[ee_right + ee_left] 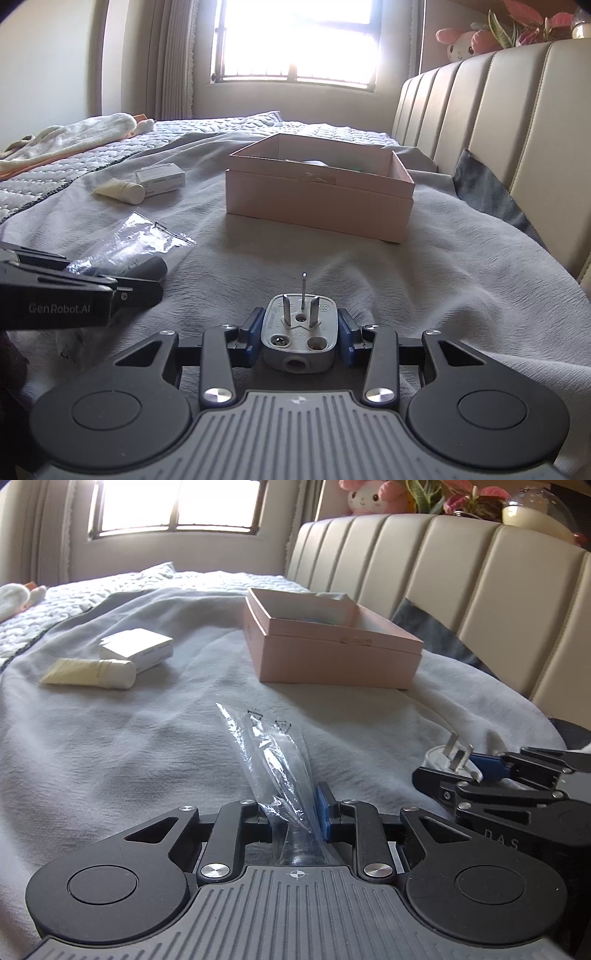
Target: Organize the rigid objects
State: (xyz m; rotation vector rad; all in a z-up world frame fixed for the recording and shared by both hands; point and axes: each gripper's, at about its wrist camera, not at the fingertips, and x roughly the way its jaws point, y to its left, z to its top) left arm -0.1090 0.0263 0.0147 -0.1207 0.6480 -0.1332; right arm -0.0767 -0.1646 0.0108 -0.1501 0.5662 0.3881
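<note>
My left gripper (291,808) is shut on a crinkled clear plastic bag (269,753) with a dark item inside; the bag sticks out forward over the grey blanket. My right gripper (299,332) is shut on a grey three-pin plug (299,332), prongs up; in the left wrist view this gripper (461,766) and the plug (456,751) sit at the right. An open pink box (332,653) (317,195) stands ahead of both grippers. A small white carton (136,648) (160,179) and a cream tube (88,672) (118,191) lie to the left.
The grey blanket (369,266) covers a quilted bed. A padded cream headboard (498,110) runs along the right, with a pink plush toy (465,40) and plants on top. A pale towel (74,133) lies at the far left under a bright window.
</note>
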